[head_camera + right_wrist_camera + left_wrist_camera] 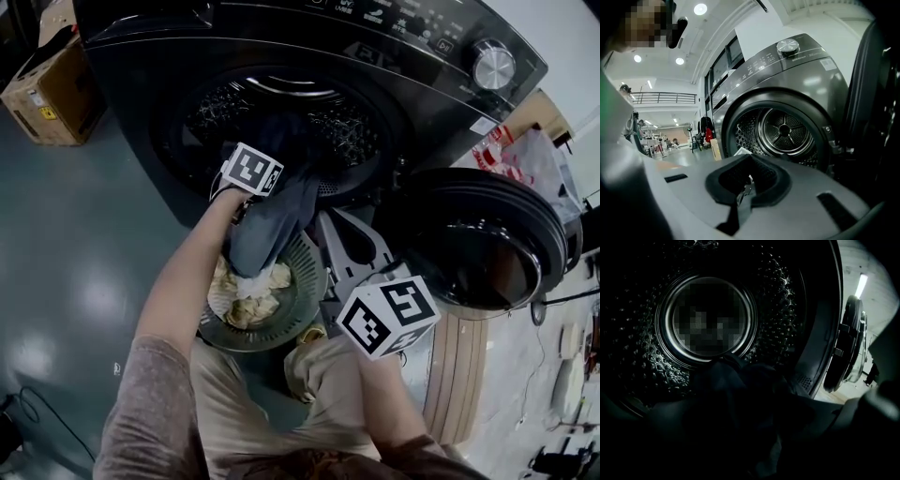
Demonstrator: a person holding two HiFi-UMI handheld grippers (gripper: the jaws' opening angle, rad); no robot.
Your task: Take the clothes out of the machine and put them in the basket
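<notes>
The dark front-loading machine [441, 56] stands with its door [483, 248] swung open to the right. My left gripper [267, 159] reaches into the drum mouth, its marker cube just outside. A dark blue-grey garment [272, 220] hangs from the opening down over the round dark basket [305, 300], which holds pale clothes [251, 298]. In the left gripper view the same dark cloth [740, 399] bunches right before the jaws; it is too dark to see whether they press on it. My right gripper [352, 248] hovers level beside the basket, grey jaws [750, 187] with no cloth on them.
A cardboard box [42, 89] sits on the floor at the far left. A red-and-white plastic bag [511, 155] lies behind the open door. The person's knees and arms fill the bottom of the head view, close to the basket.
</notes>
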